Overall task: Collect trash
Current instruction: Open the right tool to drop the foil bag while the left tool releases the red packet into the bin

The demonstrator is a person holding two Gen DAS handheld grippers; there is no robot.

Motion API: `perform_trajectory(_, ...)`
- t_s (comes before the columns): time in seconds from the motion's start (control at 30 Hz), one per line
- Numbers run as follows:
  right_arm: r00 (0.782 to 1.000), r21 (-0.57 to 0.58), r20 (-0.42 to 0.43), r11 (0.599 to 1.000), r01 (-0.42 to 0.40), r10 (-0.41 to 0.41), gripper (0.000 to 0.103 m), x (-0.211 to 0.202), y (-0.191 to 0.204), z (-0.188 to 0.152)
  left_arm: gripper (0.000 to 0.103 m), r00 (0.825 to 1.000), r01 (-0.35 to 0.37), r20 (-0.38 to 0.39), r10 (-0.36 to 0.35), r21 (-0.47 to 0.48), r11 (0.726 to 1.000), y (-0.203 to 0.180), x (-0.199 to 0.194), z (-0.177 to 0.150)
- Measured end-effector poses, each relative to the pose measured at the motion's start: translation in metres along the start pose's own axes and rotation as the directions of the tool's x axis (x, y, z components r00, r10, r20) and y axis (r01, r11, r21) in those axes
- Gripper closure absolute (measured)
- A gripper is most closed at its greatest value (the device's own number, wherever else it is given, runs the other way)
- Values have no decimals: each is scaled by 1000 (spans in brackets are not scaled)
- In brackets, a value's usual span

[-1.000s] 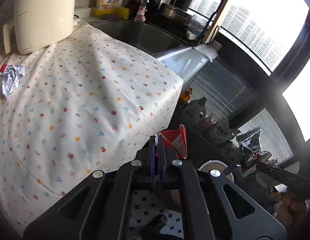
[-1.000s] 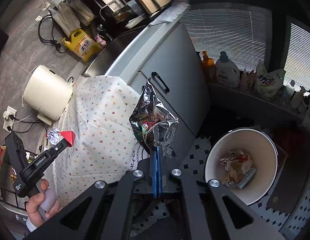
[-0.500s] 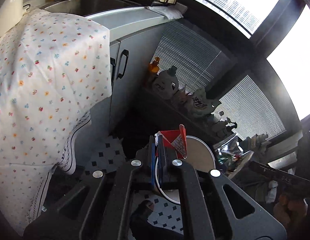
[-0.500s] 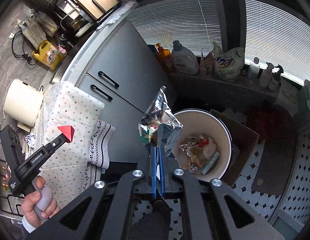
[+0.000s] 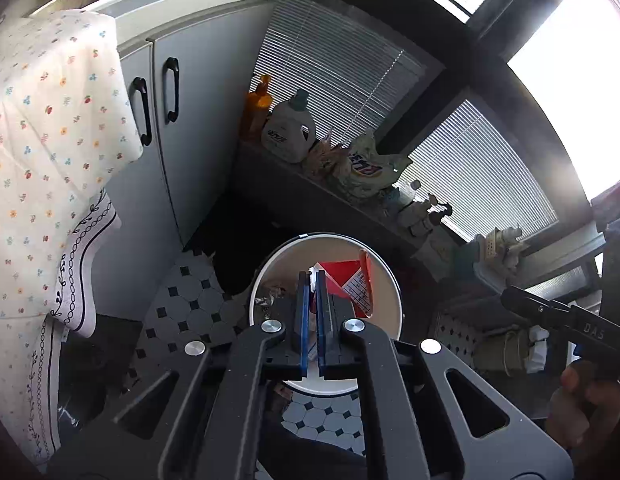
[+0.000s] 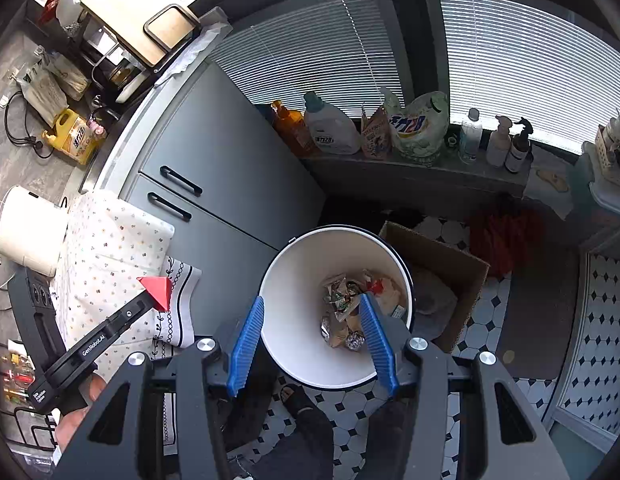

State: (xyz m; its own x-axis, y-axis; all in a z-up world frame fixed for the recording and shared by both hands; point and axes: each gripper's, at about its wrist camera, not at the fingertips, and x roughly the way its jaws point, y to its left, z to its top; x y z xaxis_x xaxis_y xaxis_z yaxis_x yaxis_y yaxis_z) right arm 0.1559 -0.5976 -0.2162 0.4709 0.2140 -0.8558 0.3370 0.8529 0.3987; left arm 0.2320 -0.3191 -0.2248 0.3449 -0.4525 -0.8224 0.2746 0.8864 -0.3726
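Your left claw (image 5: 310,280) is clamped on a red carton scrap (image 5: 349,284), poised above the white bin (image 5: 393,304) though, by the right view, perhaps short of its rim; that piece is not yet dropped. Your right claw (image 6: 311,312) stands wide apart and empty over the bin's mouth, with foil and wrappers (image 6: 345,312) lying at the bottom between its fingers. I judge the collecting well along, one release left here.
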Motion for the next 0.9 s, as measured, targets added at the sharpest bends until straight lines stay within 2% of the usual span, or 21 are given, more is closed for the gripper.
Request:
perform_trajectory(0.17,1000,40,20,999,18,-19,53,-8,-13,-2,97,997,51,-59,-48,49,998,-19,17,-2)
perform_trajectory(0.23,999,53,28,998,24,-25,52,-11,-16,-3,76,993,86,-89,-81,58,995,-24,23,-3)
perform_trajectory(0.27,999,59,31,998,25,-27,51,-12,-17,-4,56,992,93,-86,-88,57,994,-25,23,-3)
perform_trajectory(0.3,999,65,32,998,26,-28,51,-13,-17,-5,52,993,99,-77,-95,58,993,-25,21,-3)
perform_trajectory(0.53,1000,57,26,998,10,-11,48,-8,-1,-5,49,997,66,-48,-64,40,997,-4,0,7)
perform_trajectory(0.6,1000,39,30,999,1,-2,42,-6,11,-3,39,999,44,-10,-43,28,999,8,-16,11)
perform_trajectory(0.73,999,-17,38,999,-33,33,30,-2,47,3,30,998,-9,63,10,-12,1000,40,-52,18)
perform_trajectory(0.9,995,-104,39,990,-90,95,20,5,106,9,15,984,-81,149,94,-91,993,86,-104,22)
